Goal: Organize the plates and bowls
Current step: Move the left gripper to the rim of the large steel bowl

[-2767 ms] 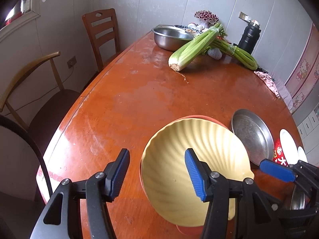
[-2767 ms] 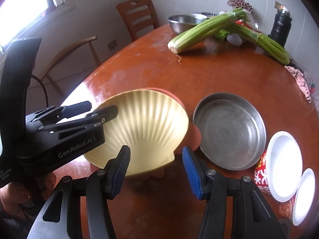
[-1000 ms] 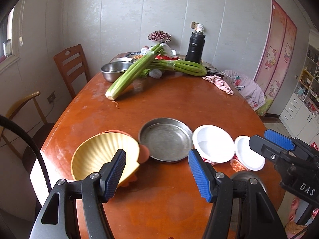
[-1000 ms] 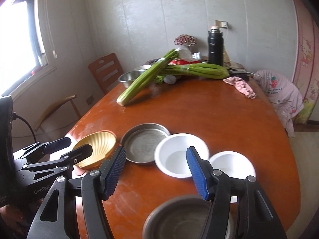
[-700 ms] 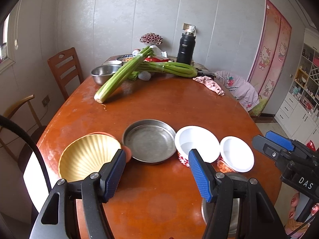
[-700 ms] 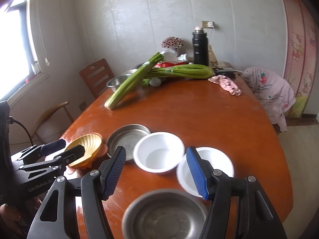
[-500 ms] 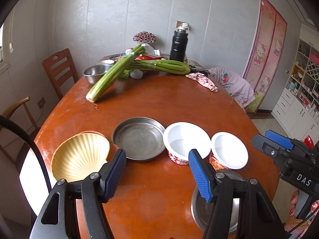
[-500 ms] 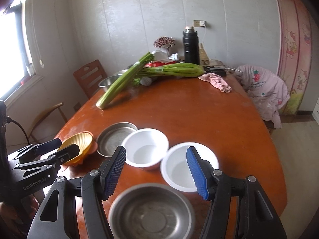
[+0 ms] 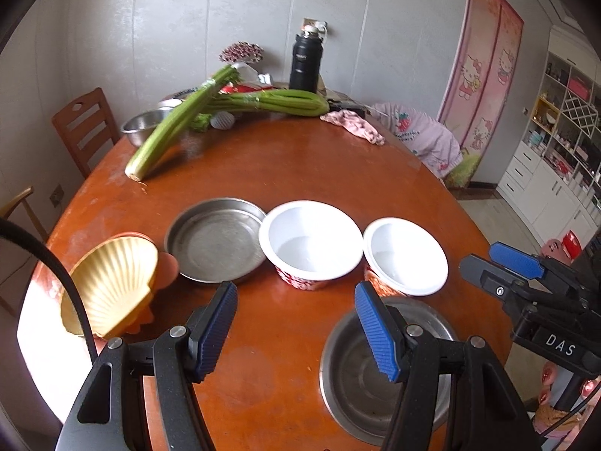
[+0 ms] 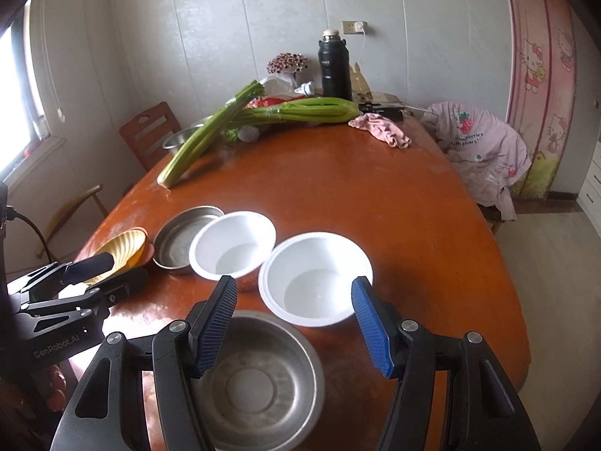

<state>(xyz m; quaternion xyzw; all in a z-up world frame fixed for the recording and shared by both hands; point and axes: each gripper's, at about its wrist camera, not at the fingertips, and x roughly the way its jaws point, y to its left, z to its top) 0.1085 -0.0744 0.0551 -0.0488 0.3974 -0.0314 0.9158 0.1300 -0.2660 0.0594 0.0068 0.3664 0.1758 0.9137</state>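
A yellow shell-shaped plate [image 9: 109, 282] rests on an orange plate at the table's near left. Beside it stand a flat steel pan [image 9: 214, 238], a large white bowl [image 9: 310, 242], a smaller white bowl [image 9: 405, 255] and a steel bowl [image 9: 375, 379] nearest me. My left gripper [image 9: 296, 327] is open and empty above the near table. My right gripper [image 10: 295, 323] is open and empty, hovering over the smaller white bowl [image 10: 315, 278] and the steel bowl [image 10: 255, 383]. The large white bowl [image 10: 233, 242] and steel pan [image 10: 180, 238] lie further left.
The round wooden table [image 9: 300, 165] carries celery bunches [image 9: 180, 124], a steel basin [image 9: 144, 124], a black thermos [image 9: 304, 62] and a pink cloth [image 9: 355, 126] at the far side. Wooden chairs [image 9: 80, 127] stand at the left; a clothes-draped chair [image 10: 484, 139] at the right.
Both grippers have pulled back and swung right, away from the shell plate. The white bowls and the steel bowl have come into view beneath them. Both stayed open.
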